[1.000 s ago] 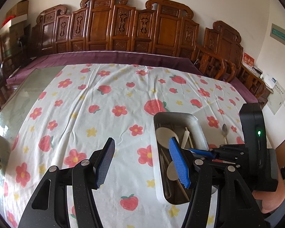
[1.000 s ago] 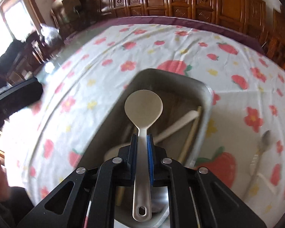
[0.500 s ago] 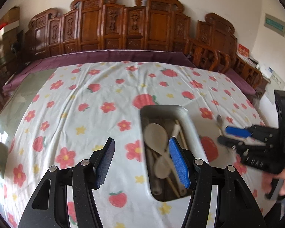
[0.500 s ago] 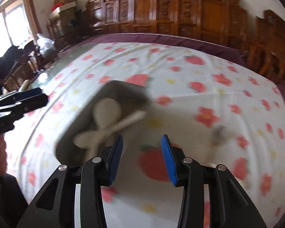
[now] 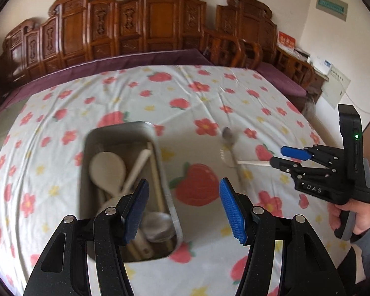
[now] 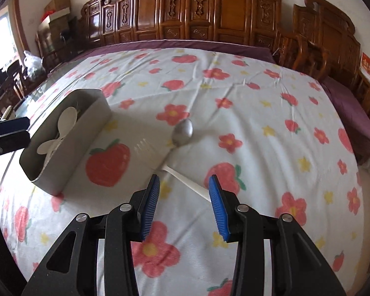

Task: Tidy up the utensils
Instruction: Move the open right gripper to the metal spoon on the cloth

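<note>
A grey metal bin [image 5: 157, 148] holds several utensils, among them a white paddle [image 5: 107, 170]; it also shows at the left in the right wrist view [image 6: 86, 128]. A metal spoon [image 6: 183, 130] and a white plastic fork [image 6: 182, 176] lie crossed on the floral cloth right of the bin; both show in the left wrist view, spoon [image 5: 230, 139] and fork [image 5: 249, 162]. My right gripper [image 6: 182, 203] is open and empty just above the fork's handle; it also shows in the left wrist view [image 5: 282, 156]. My left gripper [image 5: 183, 209] is open and empty over the bin's right rim.
The table carries a white cloth with strawberries and flowers [image 6: 259, 113]. Carved wooden chairs [image 5: 148, 32] line the far edge and the right side. A purple undercloth [image 6: 350, 106] shows at the table's right edge.
My right gripper let the white paddle go into the bin, opened, and swung right to the spoon and fork. My left gripper's view shifted right, jaws still open.
</note>
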A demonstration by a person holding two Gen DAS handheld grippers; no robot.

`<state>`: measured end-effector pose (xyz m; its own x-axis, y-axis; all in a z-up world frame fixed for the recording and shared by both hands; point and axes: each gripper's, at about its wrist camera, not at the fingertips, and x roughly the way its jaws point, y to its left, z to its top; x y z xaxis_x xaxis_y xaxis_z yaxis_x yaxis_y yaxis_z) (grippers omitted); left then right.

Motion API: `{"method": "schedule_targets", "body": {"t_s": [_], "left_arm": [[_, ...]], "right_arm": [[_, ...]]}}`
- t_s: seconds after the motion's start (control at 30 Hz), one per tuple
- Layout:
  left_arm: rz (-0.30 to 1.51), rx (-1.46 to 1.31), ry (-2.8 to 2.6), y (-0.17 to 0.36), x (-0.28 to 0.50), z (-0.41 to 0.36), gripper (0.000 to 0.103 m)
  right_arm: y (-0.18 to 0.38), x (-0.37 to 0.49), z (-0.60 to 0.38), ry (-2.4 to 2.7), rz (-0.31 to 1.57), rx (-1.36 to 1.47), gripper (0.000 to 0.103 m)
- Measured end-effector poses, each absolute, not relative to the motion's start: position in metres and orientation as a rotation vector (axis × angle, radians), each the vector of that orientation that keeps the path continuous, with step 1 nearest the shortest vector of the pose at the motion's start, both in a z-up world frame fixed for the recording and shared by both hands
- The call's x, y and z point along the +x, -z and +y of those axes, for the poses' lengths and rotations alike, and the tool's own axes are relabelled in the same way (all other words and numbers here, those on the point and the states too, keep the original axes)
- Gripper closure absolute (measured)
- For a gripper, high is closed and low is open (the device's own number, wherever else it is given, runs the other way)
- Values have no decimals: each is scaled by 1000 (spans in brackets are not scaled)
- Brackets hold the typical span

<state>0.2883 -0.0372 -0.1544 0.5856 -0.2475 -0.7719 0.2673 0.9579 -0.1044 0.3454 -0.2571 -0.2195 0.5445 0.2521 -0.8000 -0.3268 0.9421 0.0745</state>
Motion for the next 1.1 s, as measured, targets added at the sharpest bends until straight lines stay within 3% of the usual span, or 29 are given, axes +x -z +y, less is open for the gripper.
{"method": "schedule_targets", "body": {"t_s": [0.33,0.73,0.93,1.03,1.1], "left_arm": [[973,71,313,195,314,-92,46],[943,71,272,186,318,-77,46],[928,51,255,178,317,-60,46],[921,47,250,175,318,-54,46],[917,39,247,173,316,-51,46]], "right_arm": [[239,367,-261,-386,961,-47,63],[261,417,-217,-387,1048,-32,63],[265,428,-207,-304,1091,-90,81],[265,428,-198,-265,1111,-167,81],[264,429,-194,-253,1141,-175,87]]}}
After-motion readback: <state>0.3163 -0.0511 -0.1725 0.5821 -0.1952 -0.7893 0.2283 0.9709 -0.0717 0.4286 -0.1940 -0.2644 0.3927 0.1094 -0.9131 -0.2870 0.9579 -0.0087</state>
